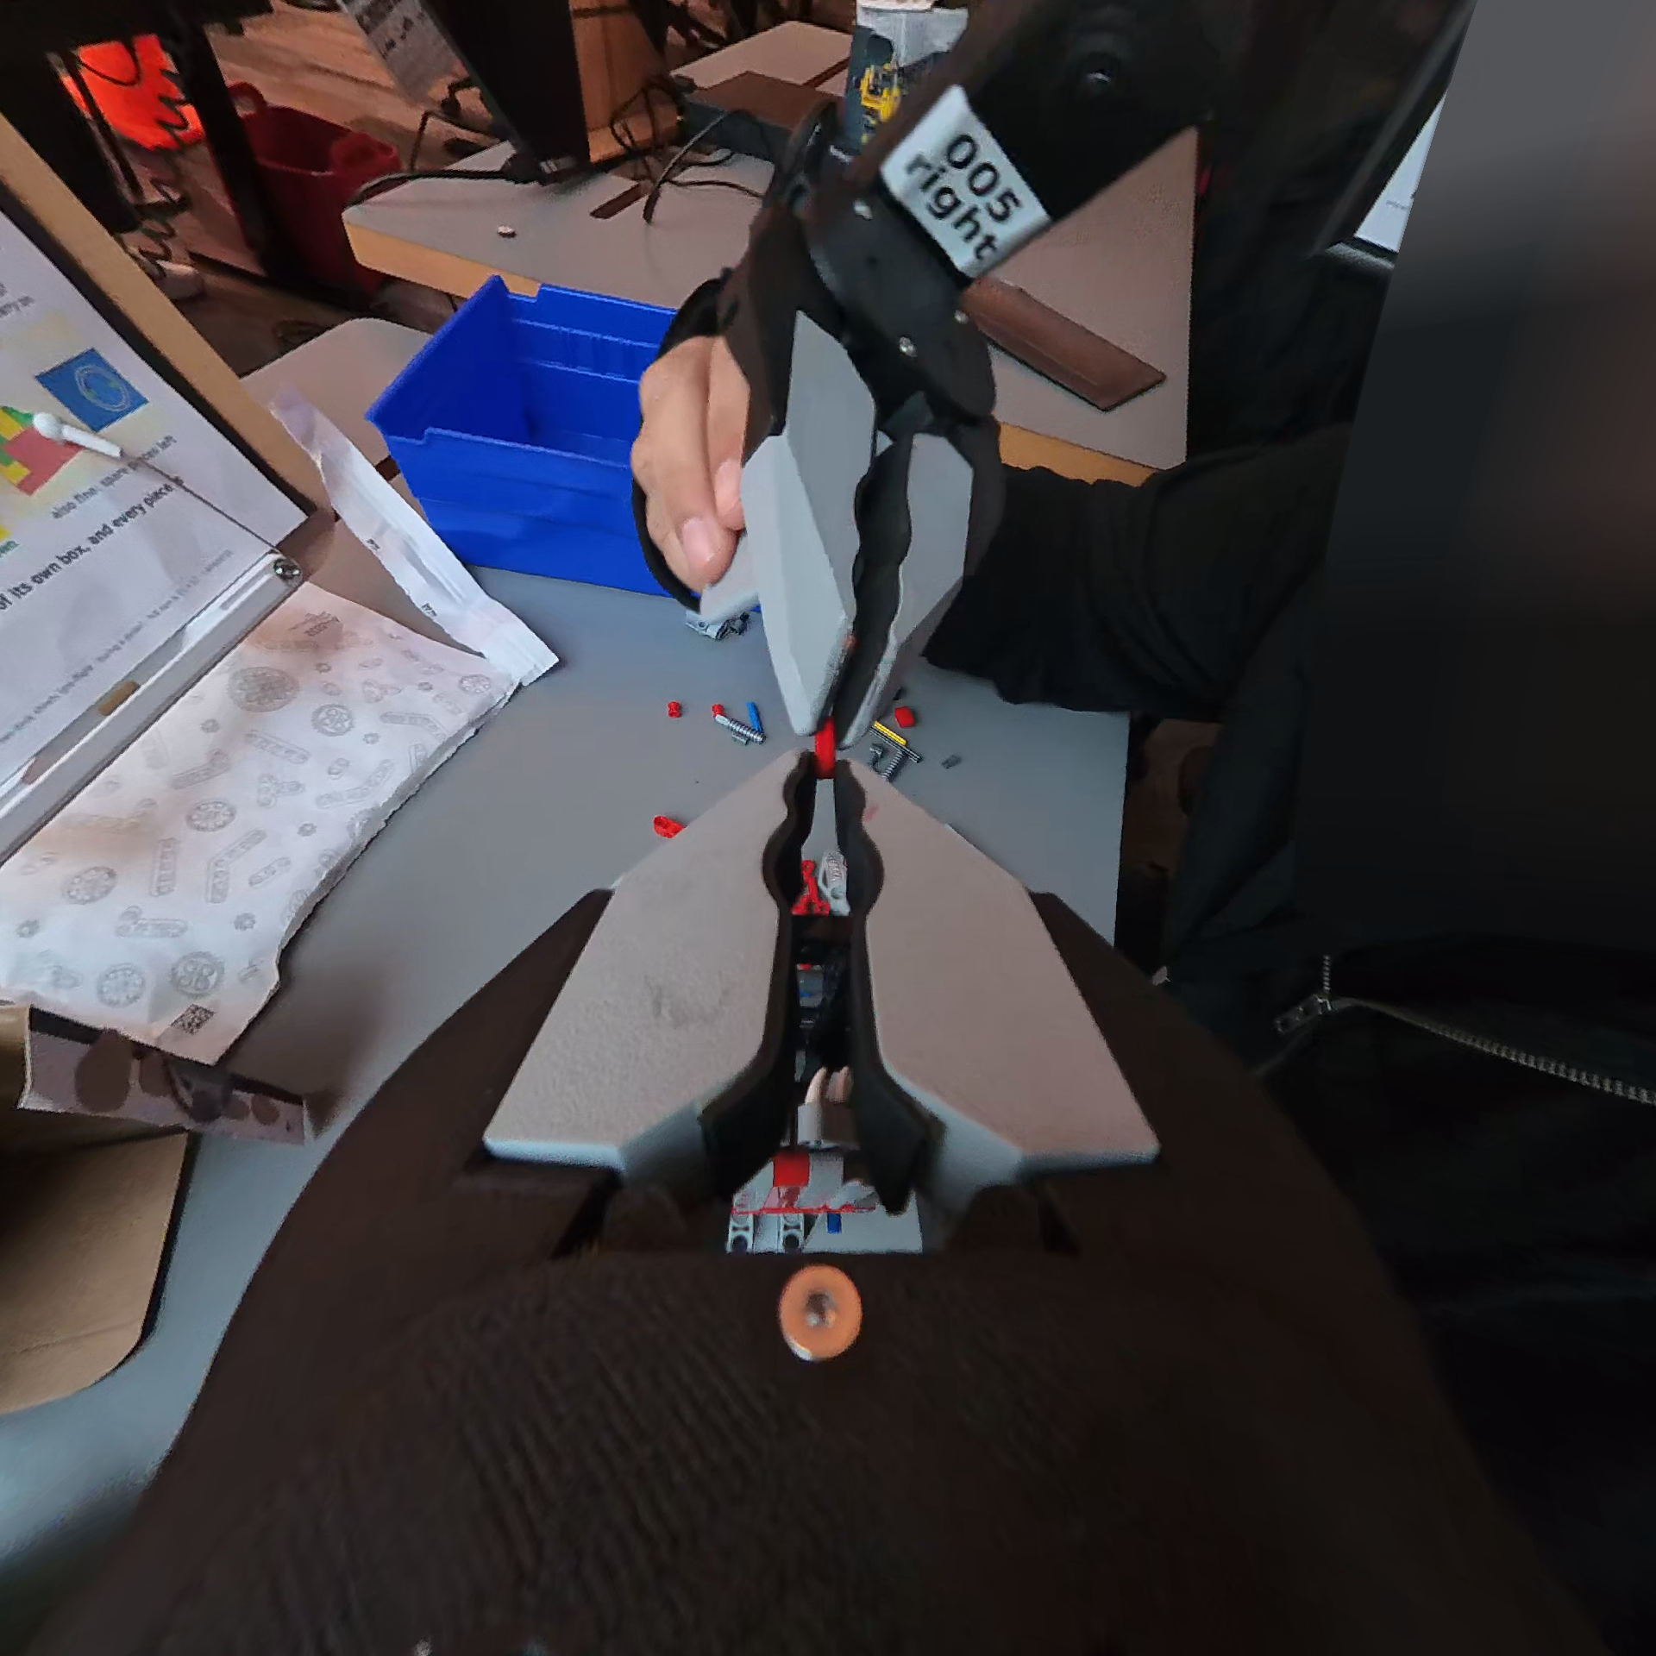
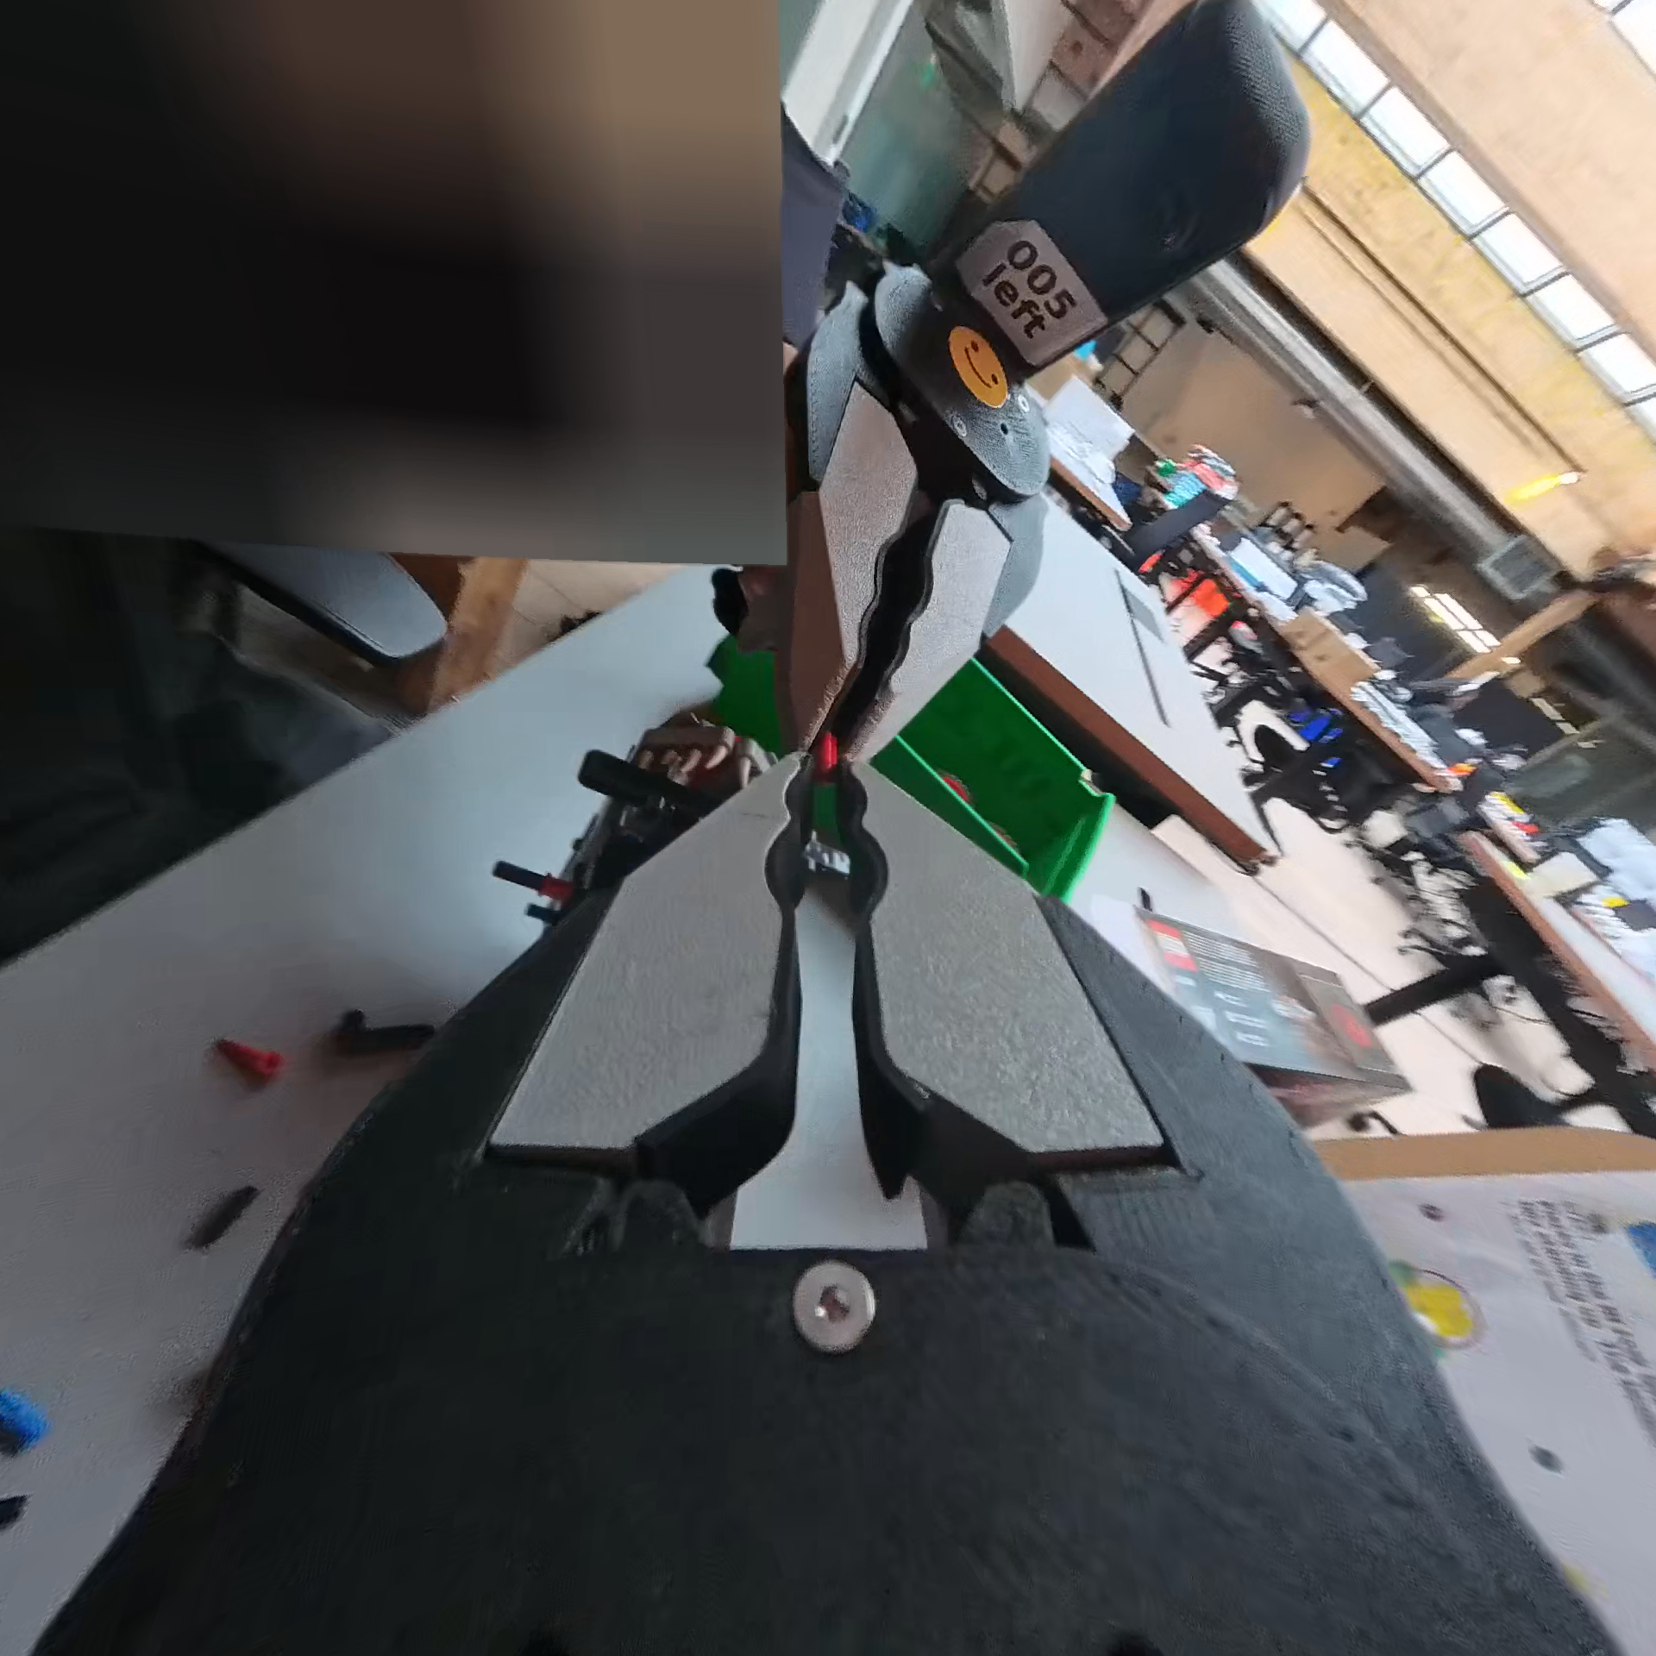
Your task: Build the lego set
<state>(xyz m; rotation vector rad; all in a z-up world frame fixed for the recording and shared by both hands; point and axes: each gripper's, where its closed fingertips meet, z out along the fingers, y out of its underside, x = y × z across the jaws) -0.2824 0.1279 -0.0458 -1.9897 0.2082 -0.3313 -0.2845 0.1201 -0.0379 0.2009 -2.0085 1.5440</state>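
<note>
With both jaws closed tip to tip on the small red piece (image 1: 825, 740), above the blue bin's (image 1: 502, 430) table side, the left gripper (image 1: 820, 771) should be held steady while the right gripper (image 1: 833, 717) is pressed squarely along the piece's axis.

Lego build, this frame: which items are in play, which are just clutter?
In play:
- left gripper, right gripper, tip to tip
- small red piece pinched between them
- loose small parts on the table

Clutter:
- blue bin
- green bin
- printed paper bag

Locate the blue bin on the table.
In the left wrist view, the blue bin sits upper left of centre on the grey table, behind the right gripper and beside the white paper bag.
</note>
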